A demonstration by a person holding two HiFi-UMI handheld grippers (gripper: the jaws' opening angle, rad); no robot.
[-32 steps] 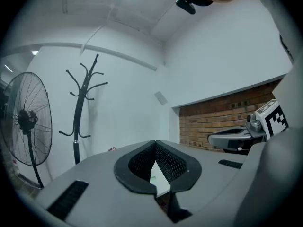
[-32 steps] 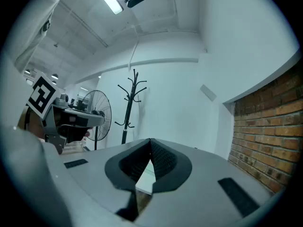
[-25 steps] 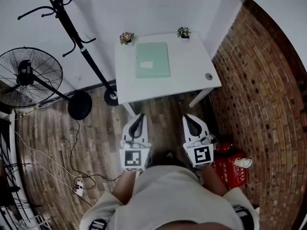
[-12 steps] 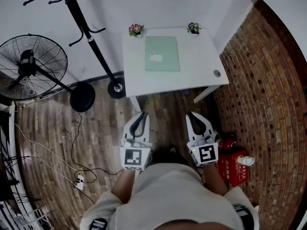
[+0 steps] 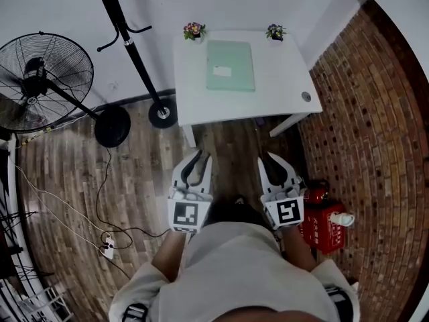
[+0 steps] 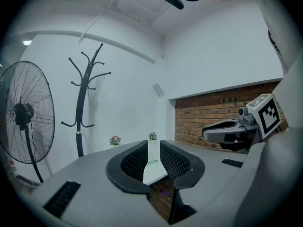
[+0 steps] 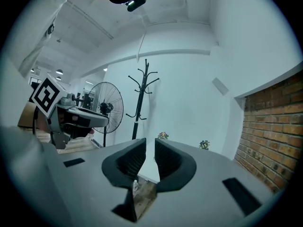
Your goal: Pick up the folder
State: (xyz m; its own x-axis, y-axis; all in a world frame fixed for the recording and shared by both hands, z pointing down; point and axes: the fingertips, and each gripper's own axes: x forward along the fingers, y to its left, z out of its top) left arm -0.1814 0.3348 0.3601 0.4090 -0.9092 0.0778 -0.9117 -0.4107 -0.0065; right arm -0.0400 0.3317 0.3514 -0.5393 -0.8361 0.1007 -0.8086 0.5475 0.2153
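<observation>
Folder (image 5: 230, 66) lies flat at twelve o'clock, so the empty left gripper (image 5: 198, 158) and right gripper (image 5: 276, 163), jaws just opening a little, might only push it.

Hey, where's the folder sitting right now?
In the head view, the pale green folder lies flat on the white table at top centre, with the left flower pot and the right flower pot just beyond its far corners.

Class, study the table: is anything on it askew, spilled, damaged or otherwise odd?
Nothing stands out. The folder lies flat, square with the edges of the table. The left pot and right pot stand upright at the back corners. No spill or damage shows.
</observation>
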